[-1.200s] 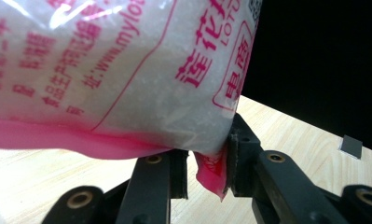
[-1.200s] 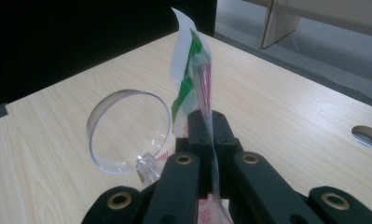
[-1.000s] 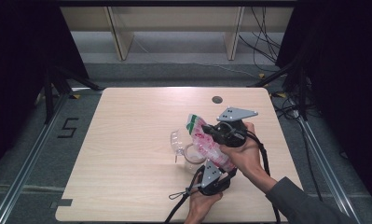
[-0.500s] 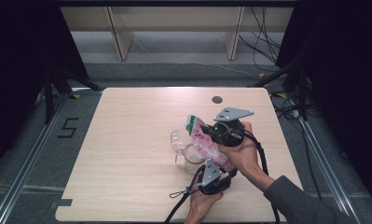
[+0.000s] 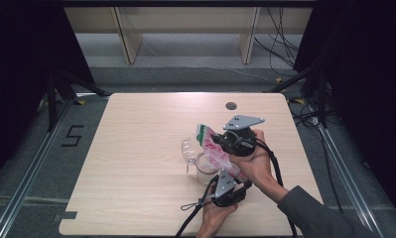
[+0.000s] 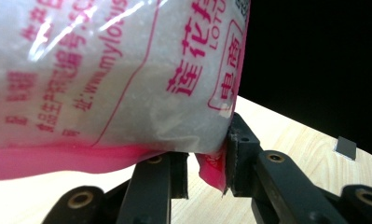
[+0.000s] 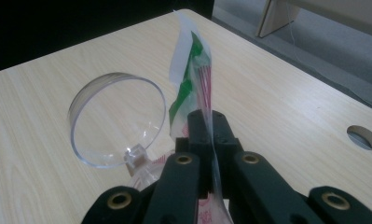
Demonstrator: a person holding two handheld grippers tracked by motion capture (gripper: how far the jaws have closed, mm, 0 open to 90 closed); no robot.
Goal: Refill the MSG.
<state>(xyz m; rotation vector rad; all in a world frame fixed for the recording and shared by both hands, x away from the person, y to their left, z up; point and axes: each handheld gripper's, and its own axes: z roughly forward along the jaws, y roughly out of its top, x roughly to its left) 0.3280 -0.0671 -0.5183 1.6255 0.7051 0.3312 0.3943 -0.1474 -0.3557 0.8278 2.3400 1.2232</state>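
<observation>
Two grippers: both hold one bag.
Left gripper: jaws pinch bag's pink bottom corner.
Right gripper: jaws closed on bag's top edge.
Bag: slants between jaws, above worktop.
Jar: open, just under bag.

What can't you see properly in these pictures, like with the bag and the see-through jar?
- Jar contents: high view, the bag and hands cover it.
- Bag's full label: left claw view, cut off by the picture's edges.
- Bag's bottom: right claw view, hidden behind the black jaws.
- Jar's body below its open lid: right claw view, hidden by the lid and the jaws.
</observation>
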